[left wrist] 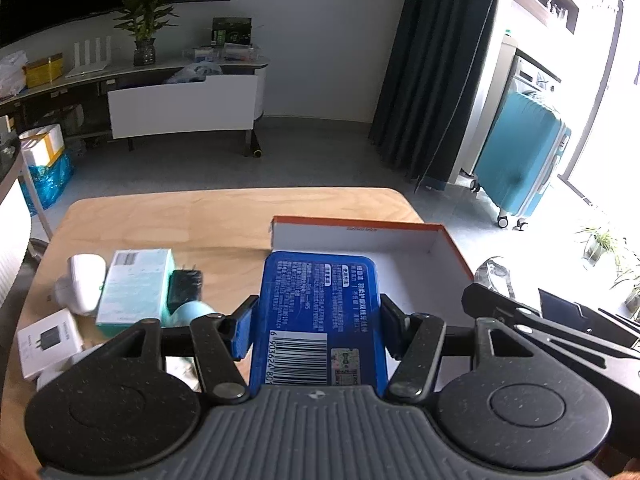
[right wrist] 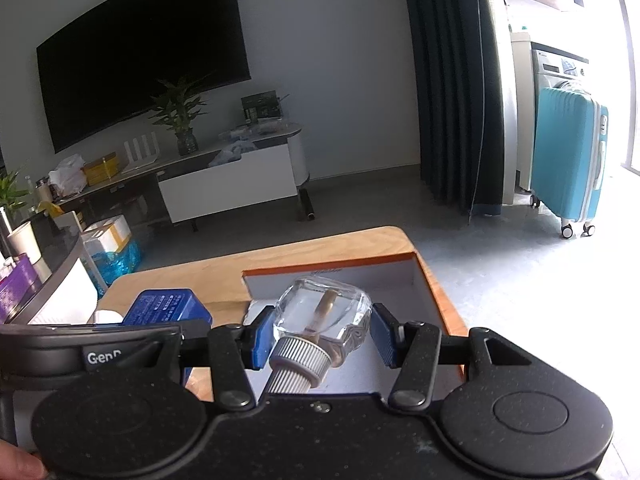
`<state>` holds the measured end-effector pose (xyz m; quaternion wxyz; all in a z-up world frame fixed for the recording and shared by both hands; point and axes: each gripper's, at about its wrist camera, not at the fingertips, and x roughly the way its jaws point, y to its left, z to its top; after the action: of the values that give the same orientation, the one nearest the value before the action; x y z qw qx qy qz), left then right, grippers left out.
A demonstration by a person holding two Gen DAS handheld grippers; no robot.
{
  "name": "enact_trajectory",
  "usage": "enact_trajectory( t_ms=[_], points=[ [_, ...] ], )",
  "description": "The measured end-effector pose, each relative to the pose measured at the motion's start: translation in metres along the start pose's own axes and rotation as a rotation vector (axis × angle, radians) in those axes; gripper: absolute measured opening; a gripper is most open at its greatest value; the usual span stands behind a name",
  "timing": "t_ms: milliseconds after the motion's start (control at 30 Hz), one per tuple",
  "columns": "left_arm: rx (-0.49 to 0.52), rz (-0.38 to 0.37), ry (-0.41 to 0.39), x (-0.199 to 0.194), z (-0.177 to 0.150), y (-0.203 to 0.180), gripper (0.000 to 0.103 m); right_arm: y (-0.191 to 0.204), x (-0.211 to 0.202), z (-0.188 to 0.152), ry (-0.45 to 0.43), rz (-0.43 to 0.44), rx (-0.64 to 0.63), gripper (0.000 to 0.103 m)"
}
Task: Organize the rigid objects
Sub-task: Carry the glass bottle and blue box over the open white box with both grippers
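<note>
Left tongs [left wrist: 316,320] clamp the blue box [left wrist: 318,312] by its long sides, over the near edge of the open tray [left wrist: 452,248]. Judged light, stiff, smooth-faced. Right tongs [right wrist: 320,334] pinch the glass bottle [right wrist: 324,312] across its body: likely slippery, fragile. Only the left view shows the loose items [left wrist: 132,288] on the table [left wrist: 180,216].

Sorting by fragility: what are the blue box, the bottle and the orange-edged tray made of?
Blue box: probably glossy printed card or tin; sheen, barcode. Bottle: clear glass or hard plastic, see-through, with a ribbed grey plastic-looking cap. Tray: matte white cardboard, thin folded walls.
</note>
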<state>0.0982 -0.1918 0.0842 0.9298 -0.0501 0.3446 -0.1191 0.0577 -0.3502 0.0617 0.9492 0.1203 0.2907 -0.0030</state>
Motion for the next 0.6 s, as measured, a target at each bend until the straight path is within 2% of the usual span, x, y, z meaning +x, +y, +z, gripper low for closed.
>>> enact_trajectory(
  t_ms=[600],
  points=[
    [0.022,-0.033,-0.007,0.015,0.031,-0.025,0.061,-0.022,0.02,0.035,-0.019,-0.033,-0.027,0.062]
  ],
)
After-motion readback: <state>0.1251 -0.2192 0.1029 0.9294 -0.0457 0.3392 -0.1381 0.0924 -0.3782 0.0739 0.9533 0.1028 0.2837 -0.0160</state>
